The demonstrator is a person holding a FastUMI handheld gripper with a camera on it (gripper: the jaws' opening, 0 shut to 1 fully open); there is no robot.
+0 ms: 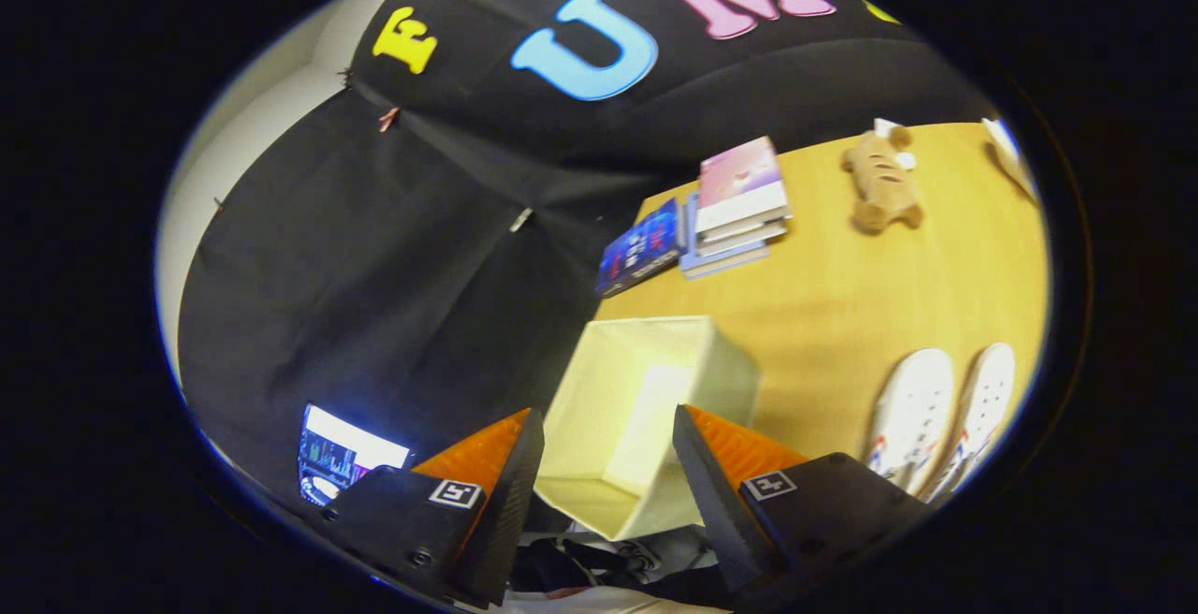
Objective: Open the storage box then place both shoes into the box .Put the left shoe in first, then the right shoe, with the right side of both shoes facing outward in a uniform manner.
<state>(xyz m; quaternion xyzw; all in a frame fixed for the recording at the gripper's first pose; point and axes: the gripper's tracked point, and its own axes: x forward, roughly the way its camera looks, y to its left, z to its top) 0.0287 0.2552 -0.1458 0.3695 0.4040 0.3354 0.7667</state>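
The box (pixel 646 417) already stands open, so the opening step looks done and the work now turns to the left shoe — though nothing is held yet. The gripper (pixel 608 445) hangs with its fingers spread wide and empty, the box just ahead of them and showing in the gap between. It is a pale, soft-sided cube, open mouth tilted toward the camera, inside bare, sitting at the near corner of the table (pixel 842 314). The shoes (pixel 941 417) — a white pair with coloured trim, lying side by side and touching — rest on the table beside the box, off past the right finger. The next move probably calls for swinging over to the pair, picking out the left one, and closing on it.
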